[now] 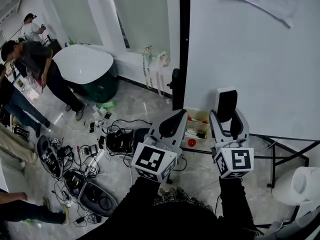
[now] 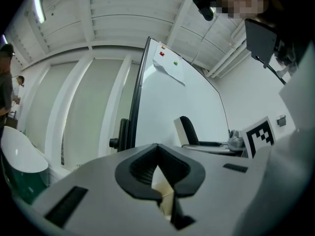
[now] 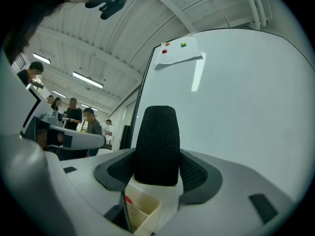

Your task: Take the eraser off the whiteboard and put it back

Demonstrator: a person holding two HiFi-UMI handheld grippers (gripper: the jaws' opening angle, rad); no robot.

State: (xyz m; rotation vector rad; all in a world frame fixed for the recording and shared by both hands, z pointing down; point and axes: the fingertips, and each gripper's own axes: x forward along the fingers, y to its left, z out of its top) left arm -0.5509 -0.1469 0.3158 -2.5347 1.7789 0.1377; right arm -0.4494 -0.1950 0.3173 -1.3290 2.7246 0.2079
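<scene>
The eraser (image 1: 227, 105), a white block with a black felt face, stands upright between the jaws of my right gripper (image 1: 228, 118), which is shut on it. In the right gripper view the eraser (image 3: 156, 145) sits just in front of the whiteboard (image 3: 241, 112); whether they touch I cannot tell. My left gripper (image 1: 172, 125) hangs to the left of it, near the whiteboard's black edge, shut with nothing held. The left gripper view shows the left gripper's (image 2: 157, 154) pads meeting, and the eraser (image 2: 186, 131) beyond them to the right.
A beige tray (image 1: 199, 118) holding markers hangs below the whiteboard (image 1: 250, 59). A paper (image 3: 177, 54) is pinned high on the board with magnets. Cables and devices (image 1: 100, 149) litter the floor at the left. People (image 1: 35, 59) stand by a white table (image 1: 82, 64). The board's black stand (image 1: 280, 154) is at the right.
</scene>
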